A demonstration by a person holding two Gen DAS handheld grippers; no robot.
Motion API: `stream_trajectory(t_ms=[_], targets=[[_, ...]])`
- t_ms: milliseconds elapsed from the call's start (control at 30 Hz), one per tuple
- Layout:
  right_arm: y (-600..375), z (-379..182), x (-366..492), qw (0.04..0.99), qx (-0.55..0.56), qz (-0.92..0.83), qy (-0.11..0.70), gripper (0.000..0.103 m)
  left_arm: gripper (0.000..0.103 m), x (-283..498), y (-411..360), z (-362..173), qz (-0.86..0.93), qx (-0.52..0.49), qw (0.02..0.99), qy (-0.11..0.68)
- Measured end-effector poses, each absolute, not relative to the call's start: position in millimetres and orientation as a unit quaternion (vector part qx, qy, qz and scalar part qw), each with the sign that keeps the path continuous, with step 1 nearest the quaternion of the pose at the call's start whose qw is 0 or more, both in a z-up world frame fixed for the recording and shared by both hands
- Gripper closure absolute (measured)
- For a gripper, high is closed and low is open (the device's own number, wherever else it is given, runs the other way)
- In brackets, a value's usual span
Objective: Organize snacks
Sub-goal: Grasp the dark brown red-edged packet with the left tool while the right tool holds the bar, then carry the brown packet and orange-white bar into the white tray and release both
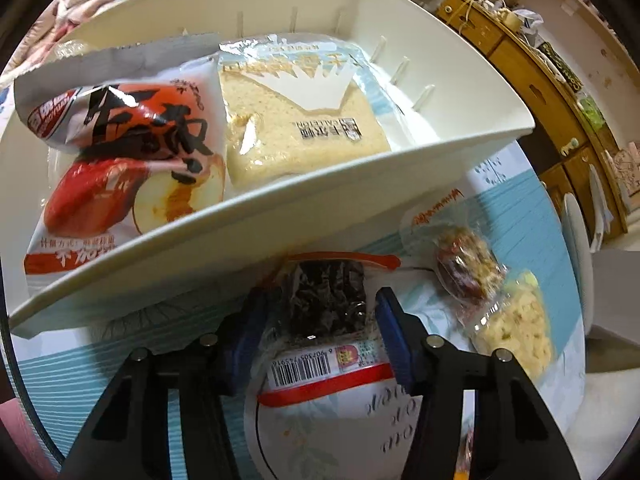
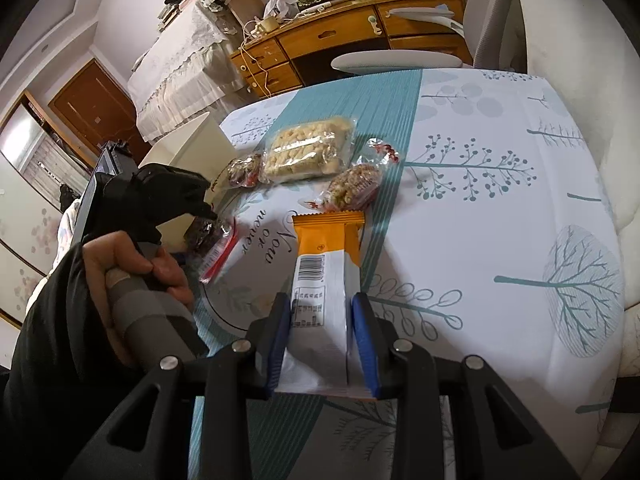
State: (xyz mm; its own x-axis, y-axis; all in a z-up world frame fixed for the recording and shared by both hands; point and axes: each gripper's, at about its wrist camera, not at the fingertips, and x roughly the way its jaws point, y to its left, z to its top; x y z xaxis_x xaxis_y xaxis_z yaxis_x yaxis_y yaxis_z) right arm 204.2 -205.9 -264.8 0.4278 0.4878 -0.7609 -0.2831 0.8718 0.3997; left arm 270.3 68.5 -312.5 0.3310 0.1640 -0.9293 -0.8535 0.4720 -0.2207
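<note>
My left gripper [image 1: 320, 312] is shut on a clear packet of dark dried snack with a red edge and a barcode [image 1: 326, 312], held just in front of the white storage bin [image 1: 280, 220]. The bin holds a red apple-print bag [image 1: 120, 152] and a wrapped sponge cake [image 1: 296, 128]. My right gripper [image 2: 322, 312] is shut on an orange-and-white snack packet [image 2: 324, 264], above the table. The left gripper [image 2: 172, 196] with its dark packet [image 2: 208, 236] shows at left in the right wrist view, next to the bin [image 2: 192, 140].
On the tree-print tablecloth [image 2: 480, 200] lie a pale puffed-snack packet [image 2: 308, 148] and two nut-bar packets [image 2: 352, 188] [image 2: 242, 172]; the first two also show in the left wrist view [image 1: 516, 320] [image 1: 468, 268]. A white chair [image 2: 400, 60] and a wooden cabinet [image 2: 340, 36] stand beyond the table.
</note>
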Motion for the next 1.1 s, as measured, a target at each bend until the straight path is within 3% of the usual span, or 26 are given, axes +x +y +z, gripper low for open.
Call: stream_trajectory(t_ms=[233,700,1100], targets=[[-197.7,-252.3,198.2,0.849,0.102,0.227,0.465,0.071,0.058,261.0,66.0,-309.2,0.301,-0.377,0.736,0.475],[-191.3,-228.6,175.1,0.888,0.096,0.176,0.413,0.071,0.06,218.7,59.9,-300.6,0.204,-0.362,0.731,0.541],[-170.9,-208.8,153.9,0.91,0.106,0.142,0.374,0.071,0.06,199.0,56.4,-246.4,0.083,-0.285,0.768,0.568]])
